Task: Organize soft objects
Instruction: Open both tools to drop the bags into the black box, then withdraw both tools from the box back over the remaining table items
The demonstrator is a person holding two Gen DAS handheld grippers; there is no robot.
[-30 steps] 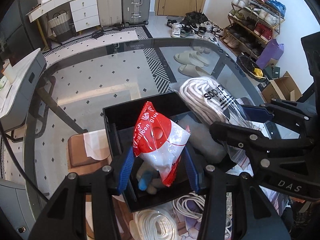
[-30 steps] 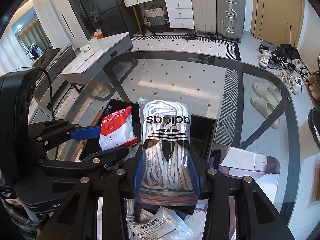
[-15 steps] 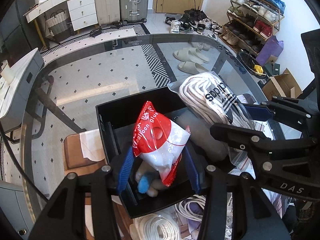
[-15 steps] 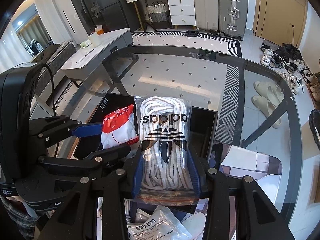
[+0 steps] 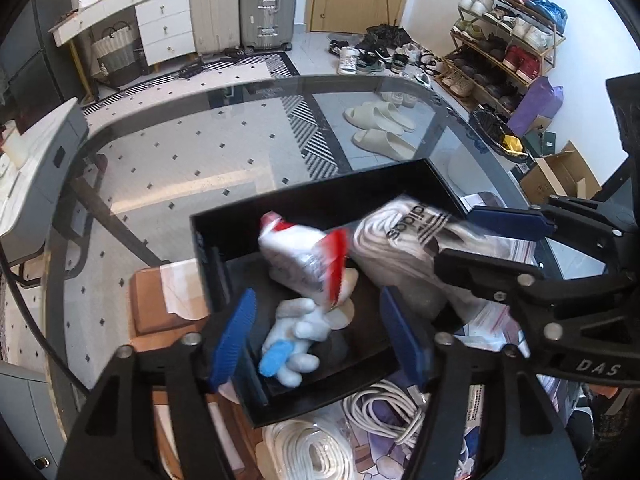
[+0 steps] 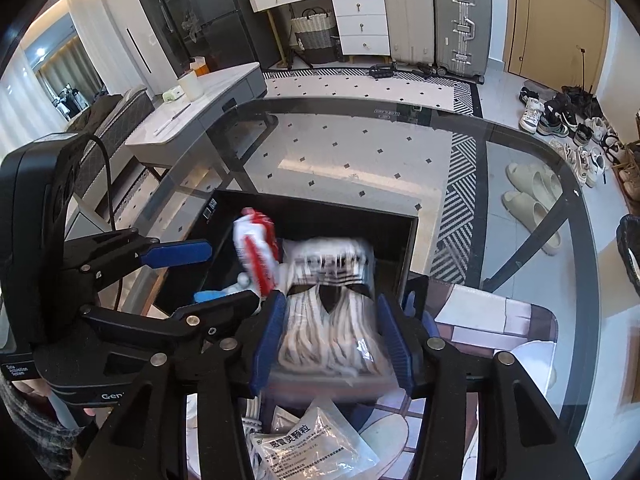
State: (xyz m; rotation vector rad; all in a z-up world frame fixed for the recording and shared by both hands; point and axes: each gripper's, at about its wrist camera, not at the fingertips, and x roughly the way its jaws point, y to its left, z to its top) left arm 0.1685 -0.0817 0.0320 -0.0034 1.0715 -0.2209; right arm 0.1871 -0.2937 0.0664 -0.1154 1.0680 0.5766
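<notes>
Your black box sits ahead of both tools on the glass surface, and it holds the soft things. The red-and-white bag is blurred and tilted inside it, just ahead of your left tool, touching neither blue pad. Below that bag, between the left tool's spread fingers, a white plush toy with a blue patch lies on the box floor. The clear adidas bag of white rope lies partly in the box on the side toward your right tool; its near end rests between that tool's fingers, also blurred, and the pads stand apart at its edges, so whether they touch the plastic cannot be told.

Your left tool is wide open and angled down into the box. Your right tool comes in from beside it, fingers parted, pointing over the box's near wall.

Nearer to you than the tools, a white rope coil and a printed sachet lie on the surface. Beyond the box, through the glass, you see tiled floor, a pair of beige slippers, two suitcases and a shoe rack by the wall.
</notes>
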